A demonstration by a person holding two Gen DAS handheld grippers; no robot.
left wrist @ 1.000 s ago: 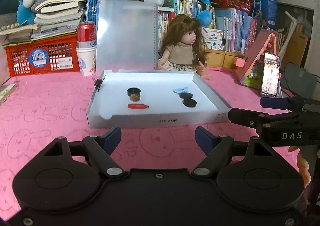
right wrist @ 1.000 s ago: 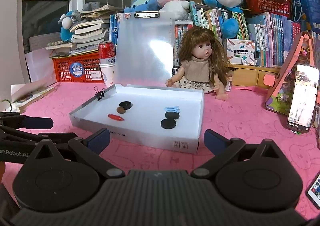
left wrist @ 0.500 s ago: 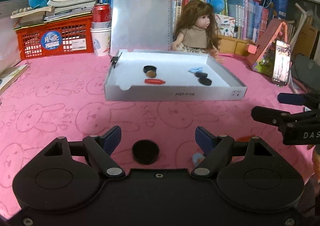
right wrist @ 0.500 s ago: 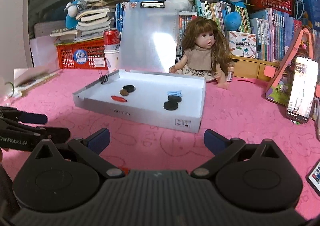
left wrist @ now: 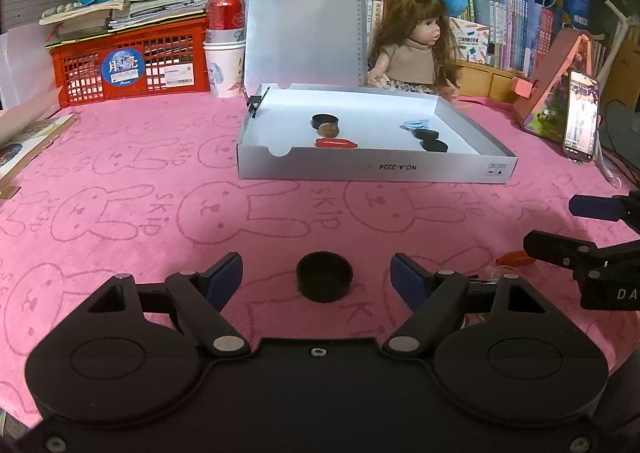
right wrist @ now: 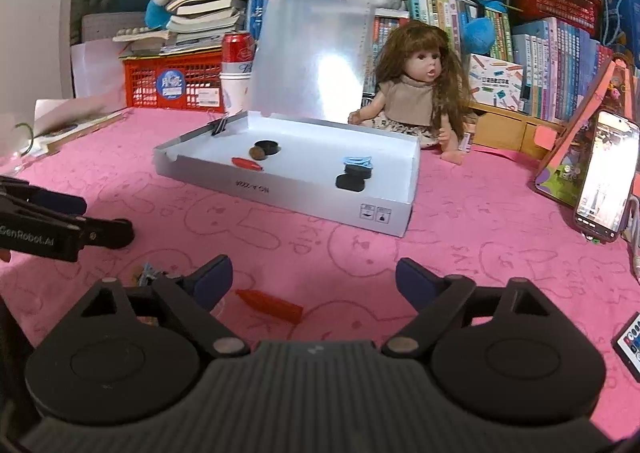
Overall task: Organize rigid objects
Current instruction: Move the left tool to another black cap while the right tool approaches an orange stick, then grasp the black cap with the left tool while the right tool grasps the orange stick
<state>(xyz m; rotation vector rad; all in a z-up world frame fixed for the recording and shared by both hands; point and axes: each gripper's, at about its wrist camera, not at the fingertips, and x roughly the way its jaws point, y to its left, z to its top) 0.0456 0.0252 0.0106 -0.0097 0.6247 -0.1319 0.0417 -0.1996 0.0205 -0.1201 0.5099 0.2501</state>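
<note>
A black round cap [left wrist: 324,277] lies on the pink cloth between the fingers of my left gripper [left wrist: 316,271], which is open and clear of it. In the right wrist view a red tapered piece [right wrist: 272,303] lies on the cloth between the fingers of my right gripper [right wrist: 314,277]. Those jaws are closing, and the pads stand apart from the piece. The white box tray [left wrist: 376,171] farther back holds black caps [left wrist: 435,145], a brown nut [left wrist: 329,129], a red piece [left wrist: 335,143] and a blue clip [left wrist: 416,124].
A doll [left wrist: 412,49] and an upright clipboard [left wrist: 304,17] stand behind the tray. A red crate [left wrist: 132,65] and a can on paper cups [left wrist: 225,49] stand at back left. A phone [left wrist: 580,115] leans at right. Small bits [right wrist: 148,273] lie by my right gripper's left finger.
Both grippers have sunk toward the cloth. The black cap has come into view between the left fingers, the red piece between the right fingers. The right jaws have narrowed a little.
</note>
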